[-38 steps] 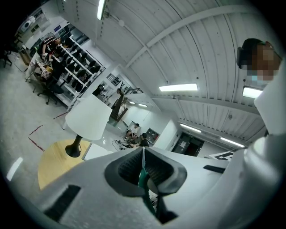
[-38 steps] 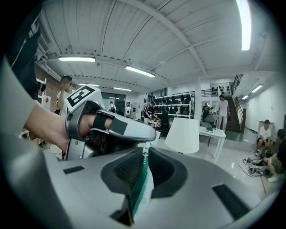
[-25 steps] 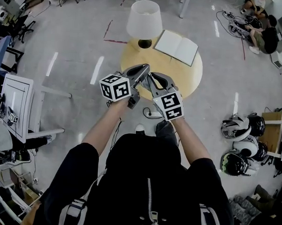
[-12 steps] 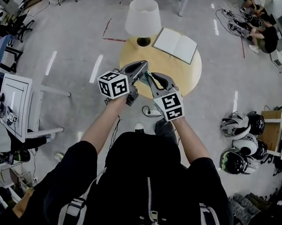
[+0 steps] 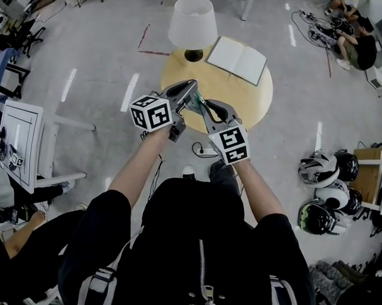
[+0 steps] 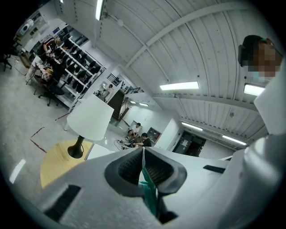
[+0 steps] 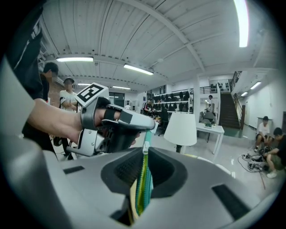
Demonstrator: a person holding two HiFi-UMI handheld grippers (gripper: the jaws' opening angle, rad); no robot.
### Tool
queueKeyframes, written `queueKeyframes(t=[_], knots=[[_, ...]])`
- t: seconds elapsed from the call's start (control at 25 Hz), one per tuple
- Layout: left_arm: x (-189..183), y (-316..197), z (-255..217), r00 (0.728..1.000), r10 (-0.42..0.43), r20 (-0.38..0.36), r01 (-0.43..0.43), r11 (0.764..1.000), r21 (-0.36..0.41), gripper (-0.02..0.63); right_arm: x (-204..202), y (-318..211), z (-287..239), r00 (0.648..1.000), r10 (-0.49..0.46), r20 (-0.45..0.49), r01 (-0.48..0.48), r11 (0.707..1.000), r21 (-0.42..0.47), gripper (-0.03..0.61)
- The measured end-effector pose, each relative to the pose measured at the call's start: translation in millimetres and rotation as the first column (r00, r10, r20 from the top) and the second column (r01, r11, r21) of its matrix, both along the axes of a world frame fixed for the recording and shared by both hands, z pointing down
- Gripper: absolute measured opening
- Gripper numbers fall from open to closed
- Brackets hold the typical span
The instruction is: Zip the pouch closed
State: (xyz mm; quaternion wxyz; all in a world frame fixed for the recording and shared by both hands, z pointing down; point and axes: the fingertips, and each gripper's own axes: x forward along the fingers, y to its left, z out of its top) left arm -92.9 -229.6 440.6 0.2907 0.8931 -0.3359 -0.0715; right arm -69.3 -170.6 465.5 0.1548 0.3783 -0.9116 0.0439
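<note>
Head view: A person in black holds two grippers close together above the near edge of a round yellow table (image 5: 256, 104). The left gripper (image 5: 195, 87) and right gripper (image 5: 204, 105) meet tip to tip. A sliver of a teal pouch (image 5: 199, 99) shows between them, held in the air clear of the tabletop. A white-shaded lamp (image 5: 193, 22) stands at the far side of the table, and an open book (image 5: 238, 61) lies just right of it. Helmets (image 5: 328, 186) are heaped on the floor well to the right, and a white desk (image 5: 21, 141) stands at the left.

Left gripper view: The left gripper's jaws are pressed together on a thin fold of the pouch's teal fabric, which runs from between the tips back towards the camera. The lamp and table lie beyond on the left. Far off, people sit on the floor (image 6: 136, 139).

Right gripper view: The right gripper's jaws are clamped on the pouch's edge, here striped green, yellow and teal, with a small pale tab (image 7: 145, 149) at the tips. From there a narrow teal strip rises to the tip of the left gripper, gripped in a bare hand (image 7: 60, 127) on the left. The lamp stands beyond on the right, and two people stand at the far left (image 7: 67, 96).
</note>
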Motion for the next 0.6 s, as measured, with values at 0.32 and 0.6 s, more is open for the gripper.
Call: queueKeyframes(t=[0.32,0.6], knots=[[-4.1,-4.7,-2.9,1.0,-0.014,-0.002,0.014,1.0,0.004,0.009,3.7,2.0,1.5,1.0,0.002,0.001,-0.002,1.0,-0.006,0.041],[-6.7,-7.8,-2.0,1.0,-0.018,-0.001,0.018,1.0,0.006,0.009,6.7,3.8,6.3,1.0,0.002,-0.005,-0.002,1.0,-0.009,0.041]])
